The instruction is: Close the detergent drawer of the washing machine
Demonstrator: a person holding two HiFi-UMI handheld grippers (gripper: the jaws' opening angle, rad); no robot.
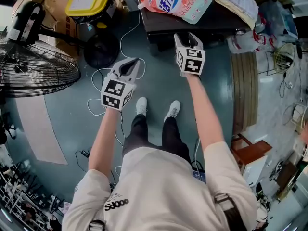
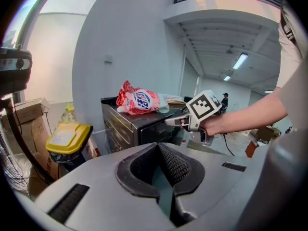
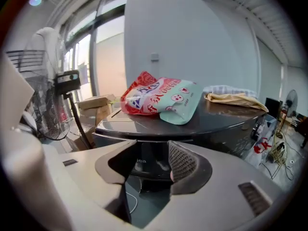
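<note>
jaws of right gripper (image 3: pixel 148 152) gape empty before washing machine (image 3: pixel 216 120), left gripper (image 2: pixel 158 147) closed.

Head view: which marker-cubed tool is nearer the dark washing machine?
The right tool, at the dark grey washing machine's front edge; the left tool sits back over the floor.

In the head view both arms reach toward 12 o'clock, the left arm (image 1: pixel 105 136) carrying the left gripper (image 1: pixel 136 63) at about 8 o'clock from the right gripper (image 1: pixel 186 35), which the right arm (image 1: pixel 204 110) holds farther out. The left gripper's jaws meet at their tips, empty. The right gripper's jaws stand wide apart, gripping nothing.
</note>
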